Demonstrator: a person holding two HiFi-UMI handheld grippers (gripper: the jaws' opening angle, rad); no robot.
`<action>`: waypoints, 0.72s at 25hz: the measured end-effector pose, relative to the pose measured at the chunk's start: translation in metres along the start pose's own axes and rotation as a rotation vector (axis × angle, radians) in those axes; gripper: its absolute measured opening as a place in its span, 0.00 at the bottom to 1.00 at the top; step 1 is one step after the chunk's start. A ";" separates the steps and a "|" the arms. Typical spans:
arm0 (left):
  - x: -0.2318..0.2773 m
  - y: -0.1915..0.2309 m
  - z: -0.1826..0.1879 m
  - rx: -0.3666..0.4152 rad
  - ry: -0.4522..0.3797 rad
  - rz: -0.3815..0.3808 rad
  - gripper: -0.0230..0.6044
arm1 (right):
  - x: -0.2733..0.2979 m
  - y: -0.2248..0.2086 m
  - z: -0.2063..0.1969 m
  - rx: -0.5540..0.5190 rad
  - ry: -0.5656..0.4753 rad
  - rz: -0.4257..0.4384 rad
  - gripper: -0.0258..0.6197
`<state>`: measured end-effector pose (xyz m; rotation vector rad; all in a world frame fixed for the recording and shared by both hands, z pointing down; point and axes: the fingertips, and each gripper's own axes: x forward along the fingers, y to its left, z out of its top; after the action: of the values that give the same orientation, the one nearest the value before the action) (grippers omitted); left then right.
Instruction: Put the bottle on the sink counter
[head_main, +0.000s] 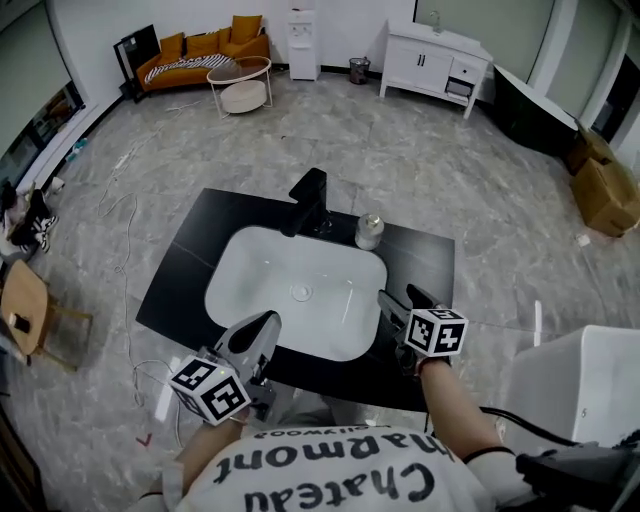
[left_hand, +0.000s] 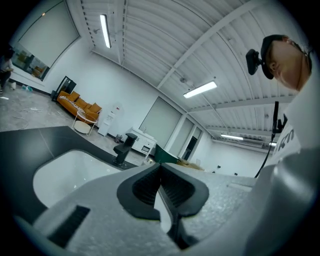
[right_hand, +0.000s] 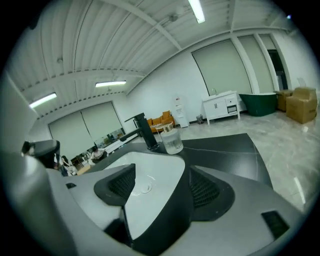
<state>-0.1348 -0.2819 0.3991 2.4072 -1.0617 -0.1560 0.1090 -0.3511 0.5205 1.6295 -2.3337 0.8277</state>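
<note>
Black surface (head_main: 175, 275) stands free in the middle of a big open room. White sink (head_main: 245, 265) is set into it, with the bowl bare and the drain in the centre. Black tap (head_main: 308, 200) rises at the far rim of the sink, its spout over the bowl.

2 grippers are at the near edge, 1 in each of the person's hands. Left gripper (head_main: 258, 332) is at the near left corner of the sink, tipped upward. Its jaws are pressed together at the tips with nothing between them. It looks parked out of the way, with no job here.

Right gripper (head_main: 400, 298) hovers over the near right corner of the sink, jaws spread wide and empty. Its own view shows only the bowl and drain through the gap. It points toward the tap end. Spread and empty fits a bottle that is already set down.

Bottle (head_main: 369, 231) is small, clear glass with a pale cap. It stands upright on the surface just right of the tap base, close beside it; I can't tell if they touch. It's across the sink from both grippers, well apart from the right 1 and further from the left. Judging by that, the bottle already sits where the task wants it, and neither gripper has hold of it.
</note>
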 end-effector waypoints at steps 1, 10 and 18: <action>-0.001 -0.014 -0.006 -0.001 -0.002 -0.002 0.06 | -0.017 0.003 -0.002 0.003 -0.003 0.014 0.56; -0.023 -0.134 -0.065 0.028 -0.057 -0.027 0.06 | -0.163 0.009 0.003 -0.031 -0.120 0.110 0.14; -0.049 -0.213 -0.092 0.031 -0.127 0.007 0.06 | -0.257 -0.004 -0.009 -0.065 -0.150 0.145 0.10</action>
<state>-0.0007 -0.0889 0.3706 2.4480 -1.1360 -0.2961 0.2106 -0.1390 0.4152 1.5612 -2.5780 0.6691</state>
